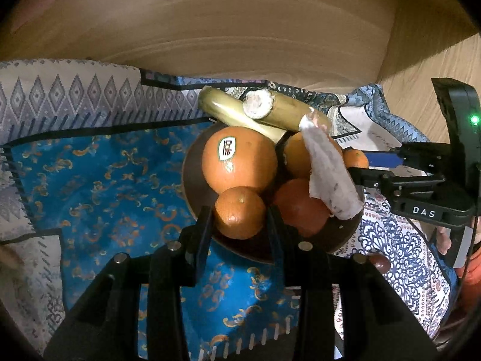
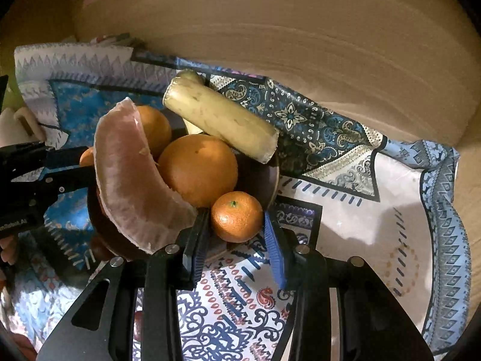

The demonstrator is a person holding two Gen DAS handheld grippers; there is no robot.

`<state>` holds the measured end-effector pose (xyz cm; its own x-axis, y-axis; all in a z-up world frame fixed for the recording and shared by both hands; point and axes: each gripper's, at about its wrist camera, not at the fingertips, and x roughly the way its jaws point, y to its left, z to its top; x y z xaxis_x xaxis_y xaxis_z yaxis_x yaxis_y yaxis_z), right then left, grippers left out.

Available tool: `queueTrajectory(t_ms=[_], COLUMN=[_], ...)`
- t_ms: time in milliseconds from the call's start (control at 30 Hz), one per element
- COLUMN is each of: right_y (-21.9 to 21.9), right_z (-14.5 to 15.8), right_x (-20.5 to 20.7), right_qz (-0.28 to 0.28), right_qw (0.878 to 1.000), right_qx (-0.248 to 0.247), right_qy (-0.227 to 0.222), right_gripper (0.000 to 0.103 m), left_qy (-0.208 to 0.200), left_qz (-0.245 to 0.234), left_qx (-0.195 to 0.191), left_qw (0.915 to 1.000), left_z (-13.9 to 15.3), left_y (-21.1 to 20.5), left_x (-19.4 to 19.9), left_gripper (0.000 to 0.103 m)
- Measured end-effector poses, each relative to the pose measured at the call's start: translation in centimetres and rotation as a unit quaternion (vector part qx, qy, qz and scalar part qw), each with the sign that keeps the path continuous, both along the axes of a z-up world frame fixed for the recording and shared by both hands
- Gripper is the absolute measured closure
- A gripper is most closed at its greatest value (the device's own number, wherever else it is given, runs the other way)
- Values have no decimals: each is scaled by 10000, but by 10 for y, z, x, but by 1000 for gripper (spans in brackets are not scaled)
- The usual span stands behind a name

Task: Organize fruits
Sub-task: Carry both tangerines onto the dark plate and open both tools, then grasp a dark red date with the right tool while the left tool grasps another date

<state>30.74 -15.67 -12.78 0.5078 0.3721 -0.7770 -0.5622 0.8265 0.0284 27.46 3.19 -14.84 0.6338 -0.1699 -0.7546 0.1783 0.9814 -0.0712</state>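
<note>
A dark bowl [image 1: 192,192] sits on a patterned blue and white cloth [image 1: 99,180] spread over a wooden table [image 1: 240,30], and it is heaped with fruit. In the left wrist view, the left gripper [image 1: 239,219] has its two fingers on either side of a small mandarin [image 1: 240,212] at the bowl's 6 o'clock edge, flanking it closely; whether the pads actually press it I cannot tell. Just above it, toward 12 o'clock, lies a large orange with a Dole sticker [image 1: 239,158], and two pale sugarcane-like sticks [image 1: 264,111] rest across the bowl's far rim. A pale pomelo wedge [image 1: 329,174] leans over the fruit at 3 o'clock. In the right wrist view, the right gripper [image 2: 236,234] likewise brackets a second mandarin [image 2: 237,221] at the bowl's near rim [image 2: 272,180], with a slim gap visible beside the blue finger pad [image 2: 275,255]. A big plain orange [image 2: 198,170] sits just at 11 o'clock of it.
</note>
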Motion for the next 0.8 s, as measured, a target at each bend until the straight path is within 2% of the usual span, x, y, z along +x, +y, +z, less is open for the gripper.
queueTrajectory(t_ms=[200,333,700,800], right_y=[-1,-5,-10,-10], right_z=[1,8,38,43], right_x=[0,-2,-32,-43], right_qz=[-9,-39,39,97], right_qw=[10000,9999,9988,9982], right_qx=[-25,24,233,252], right_qy=[16,-90,-436,-529], right_gripper=[69,58,57,57], left_qy=[-5,-61,-306,-401], left_qz=[13,28,99,114], left_qx=[9,10,-10,-21], left_qw=[10000,10000,9995,9991], left_z=[0,5,25,32], left_y=[-2,-2,0,-1], left_x=[1,-2,-26,-37], left_gripper=[66,65,61,55])
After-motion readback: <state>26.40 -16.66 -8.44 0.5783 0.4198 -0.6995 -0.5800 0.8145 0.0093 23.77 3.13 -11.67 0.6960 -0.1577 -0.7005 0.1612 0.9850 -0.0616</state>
